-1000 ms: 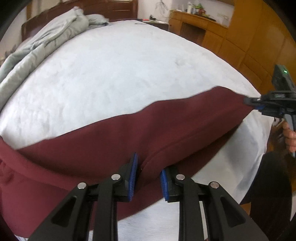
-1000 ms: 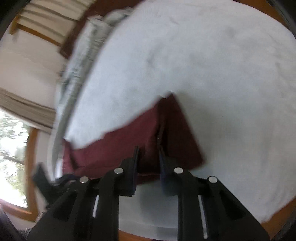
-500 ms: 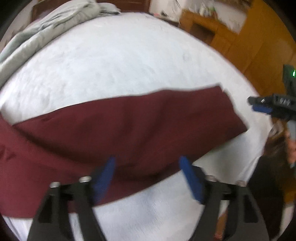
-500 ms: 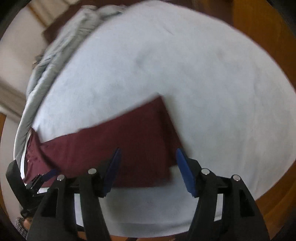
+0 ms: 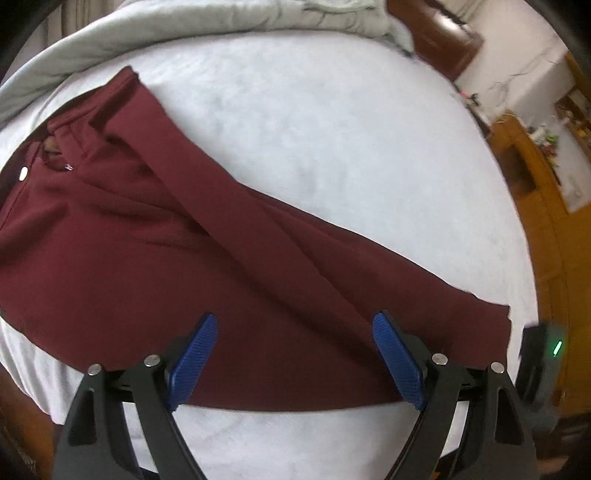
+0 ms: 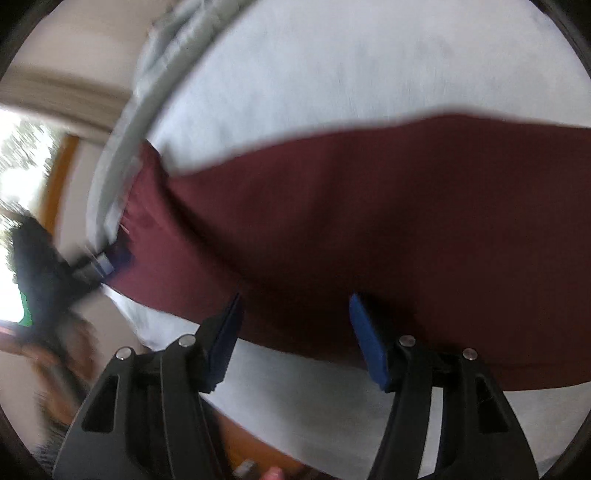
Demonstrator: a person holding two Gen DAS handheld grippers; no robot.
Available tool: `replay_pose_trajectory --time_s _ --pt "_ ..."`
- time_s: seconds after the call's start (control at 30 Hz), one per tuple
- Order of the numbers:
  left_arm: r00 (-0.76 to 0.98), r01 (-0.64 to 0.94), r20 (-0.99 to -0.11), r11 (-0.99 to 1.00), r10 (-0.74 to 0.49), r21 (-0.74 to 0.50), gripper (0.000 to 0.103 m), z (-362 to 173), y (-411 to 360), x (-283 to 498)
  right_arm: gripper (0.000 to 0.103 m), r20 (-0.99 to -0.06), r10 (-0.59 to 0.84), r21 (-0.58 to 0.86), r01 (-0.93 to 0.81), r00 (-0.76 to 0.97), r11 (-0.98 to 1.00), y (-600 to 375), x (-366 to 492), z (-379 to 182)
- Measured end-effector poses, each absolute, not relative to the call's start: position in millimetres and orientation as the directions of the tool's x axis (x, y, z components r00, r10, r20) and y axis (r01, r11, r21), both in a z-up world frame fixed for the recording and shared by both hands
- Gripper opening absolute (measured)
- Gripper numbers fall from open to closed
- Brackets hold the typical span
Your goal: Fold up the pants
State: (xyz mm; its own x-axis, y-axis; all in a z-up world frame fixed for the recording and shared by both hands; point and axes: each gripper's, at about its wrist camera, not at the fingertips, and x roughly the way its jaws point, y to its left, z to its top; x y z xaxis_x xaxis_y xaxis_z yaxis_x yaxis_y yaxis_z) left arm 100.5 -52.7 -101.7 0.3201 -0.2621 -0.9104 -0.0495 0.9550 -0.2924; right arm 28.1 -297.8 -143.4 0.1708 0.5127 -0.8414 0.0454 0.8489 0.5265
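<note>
Maroon pants (image 5: 229,236) are laid flat across a white bed (image 5: 332,122), just ahead of both wide-spread, empty grippers.

From the left gripper (image 5: 293,354), a grey quilt (image 5: 155,26) and wooden cabinets (image 5: 546,206) are seen beyond; from the right gripper (image 6: 295,332), blurred, a bright window (image 6: 22,173) is shown leftward.

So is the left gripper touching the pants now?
Cannot tell. In the left wrist view the left gripper is open over the pants; any gap between fingers and cloth is not visible.
</note>
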Motion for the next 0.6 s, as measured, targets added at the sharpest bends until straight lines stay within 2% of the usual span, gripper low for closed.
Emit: replay_pose_trajectory --time_s 0.13,0.37,0.43,0.5,0.57,0.6 --pt "0.265 -0.086 -0.947 0.973 -0.183 -0.212 0.087 -115 -49 120 0.060 -0.873 0.453 0.456 -0.029 0.182 0.890 -286 25 -140" --pt "0.190 -0.057 -0.980 0.996 -0.061 -0.073 0.087 -129 -52 156 0.060 -0.839 0.514 0.525 0.019 0.178 0.851 -300 23 -146" --pt "0.164 -0.070 -0.985 0.995 -0.060 -0.072 0.082 -135 -50 164 0.060 -0.839 0.513 0.525 0.016 0.181 0.851 -298 19 -144" --pt "0.142 -0.112 -0.978 0.979 -0.155 -0.171 0.048 -142 -42 166 0.060 -0.840 0.511 0.521 0.011 0.181 0.853 -297 18 -141" --pt "0.126 -0.147 -0.962 0.955 -0.242 -0.259 0.029 -145 -37 164 0.060 -0.839 0.514 0.525 0.016 0.182 0.851 -298 19 -141" --pt "0.133 -0.140 -0.962 0.956 -0.239 -0.257 0.023 -144 -38 163 0.060 -0.837 0.517 0.528 0.019 0.181 0.849 -298 19 -141"
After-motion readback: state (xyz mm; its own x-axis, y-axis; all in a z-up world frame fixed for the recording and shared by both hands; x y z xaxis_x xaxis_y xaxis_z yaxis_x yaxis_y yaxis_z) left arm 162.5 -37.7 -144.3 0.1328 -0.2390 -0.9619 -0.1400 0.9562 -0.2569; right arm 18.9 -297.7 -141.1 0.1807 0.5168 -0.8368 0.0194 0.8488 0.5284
